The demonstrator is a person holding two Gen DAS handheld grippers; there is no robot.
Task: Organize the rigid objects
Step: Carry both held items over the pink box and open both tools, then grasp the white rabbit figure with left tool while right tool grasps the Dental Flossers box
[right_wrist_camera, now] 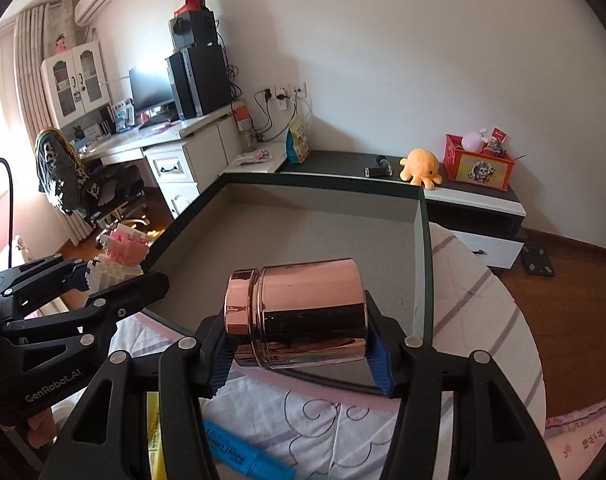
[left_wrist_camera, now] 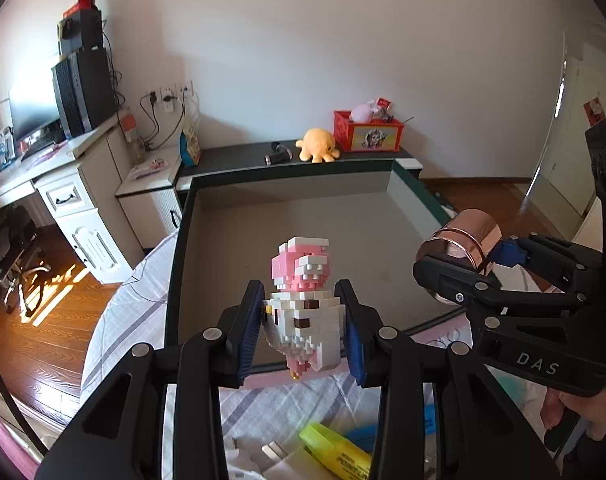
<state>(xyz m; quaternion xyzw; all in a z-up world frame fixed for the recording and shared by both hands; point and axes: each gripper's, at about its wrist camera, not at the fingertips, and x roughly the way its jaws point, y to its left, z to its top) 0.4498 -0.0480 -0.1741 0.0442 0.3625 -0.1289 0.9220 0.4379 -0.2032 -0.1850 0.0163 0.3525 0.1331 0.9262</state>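
Two fingers (left_wrist_camera: pixel 250 332) astride block figure (left_wrist_camera: pixel 303 304)

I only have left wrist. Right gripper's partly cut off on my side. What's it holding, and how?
Observer: The right gripper is clamped on a rose-gold metal jar lying sideways, lid to the left.
Operator: Anything below it?
Observer: A blue highlighter on the bedsheet, just under the fingers.
Operator: Tray empty past the jar?
Observer: Yes, the grey tray floor looks bare all the way to its far right corner.
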